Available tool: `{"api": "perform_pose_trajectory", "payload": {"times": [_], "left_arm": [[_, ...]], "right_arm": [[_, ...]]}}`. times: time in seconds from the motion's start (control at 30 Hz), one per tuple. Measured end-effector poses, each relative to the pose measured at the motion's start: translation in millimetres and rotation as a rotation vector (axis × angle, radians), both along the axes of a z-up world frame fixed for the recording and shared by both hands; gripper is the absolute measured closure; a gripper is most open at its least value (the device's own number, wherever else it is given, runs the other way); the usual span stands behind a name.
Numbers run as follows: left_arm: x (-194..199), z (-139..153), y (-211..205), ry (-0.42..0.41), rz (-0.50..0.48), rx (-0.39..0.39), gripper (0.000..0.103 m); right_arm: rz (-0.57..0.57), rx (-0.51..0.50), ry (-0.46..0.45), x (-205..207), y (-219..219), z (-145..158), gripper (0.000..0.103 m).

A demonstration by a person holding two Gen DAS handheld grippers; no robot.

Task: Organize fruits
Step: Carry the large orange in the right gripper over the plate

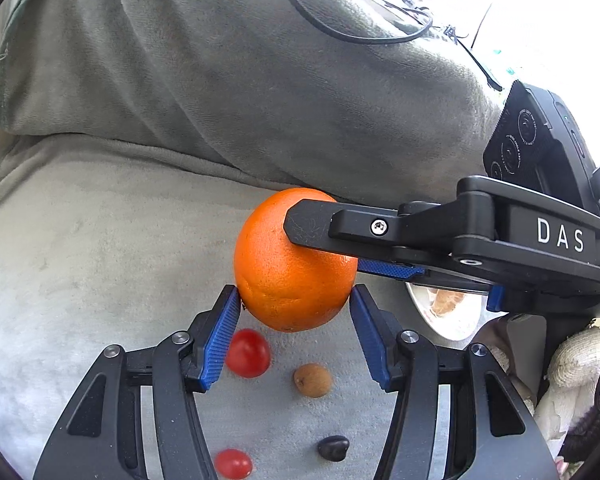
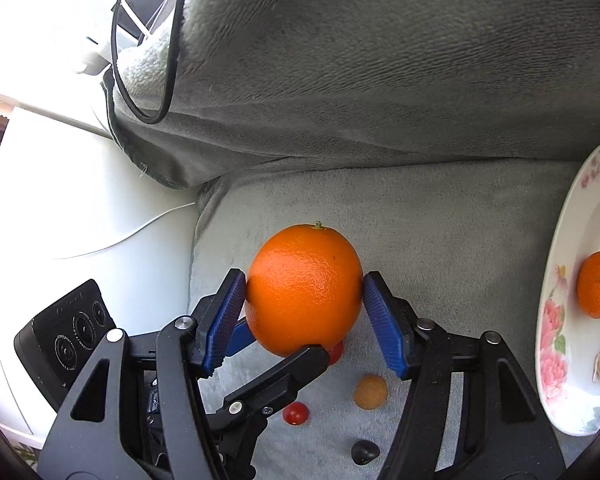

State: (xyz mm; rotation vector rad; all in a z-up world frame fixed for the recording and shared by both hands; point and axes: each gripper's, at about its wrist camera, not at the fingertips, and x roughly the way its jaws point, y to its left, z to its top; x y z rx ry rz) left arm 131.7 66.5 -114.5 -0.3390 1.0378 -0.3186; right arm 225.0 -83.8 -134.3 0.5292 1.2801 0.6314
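Orange: a large orange (image 1: 292,264) is held in the air above the grey blanket (image 1: 100,264), with its stem end turned up in the right wrist view (image 2: 304,292).
Left gripper: the left gripper (image 1: 296,304) is closed on the orange; its blue pads (image 1: 220,340) are pressed against the fruit's lower sides in its own view. In the right wrist view one of its black fingers (image 2: 300,364) is seen under the orange.
Right gripper: the right gripper (image 2: 304,300) is also clamped on the same orange, with blue pads (image 2: 384,328) against both flanks. In the left wrist view it is seen entering from the right, one finger laid across the fruit's upper side.
Small fruits: two red cherry tomatoes (image 1: 248,354) (image 1: 233,464), a round brown fruit (image 1: 312,380) and a dark, almost black piece (image 1: 332,448) are left lying on the blanket below the orange, each apart from the others.
Plate: a white plate with pink flowers (image 2: 556,320) is placed on the blanket at the right; a smaller orange fruit (image 2: 598,284) and a pale brown piece, cut off by the edge, are carried on it.
Surroundings: a black cable (image 2: 168,80) is draped over the raised fold of the blanket.
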Motion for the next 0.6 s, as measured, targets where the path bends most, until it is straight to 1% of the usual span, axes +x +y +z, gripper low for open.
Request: {"api": "perform_pose_trajectory", "payload": {"times": [0.27, 0.3, 0.53, 0.6], "left_arm": [[3, 1, -38, -0.012, -0.040, -0.015, 0.047], [4, 1, -49, -0.012, -0.045, -0.017, 0.047], [10, -2, -89, -0.013, -0.085, -0.027, 0.047], [15, 3, -95, -0.013, -0.097, -0.030, 0.047]], "right_arm": [[-0.040, -0.003, -0.013, -7, -40, 9, 0.039], [-0.046, -0.003, -0.013, -8, -46, 10, 0.039], [-0.083, -0.015, -0.019, -13, -81, 13, 0.039], [-0.095, -0.018, -0.020, -15, -91, 14, 0.039]]}}
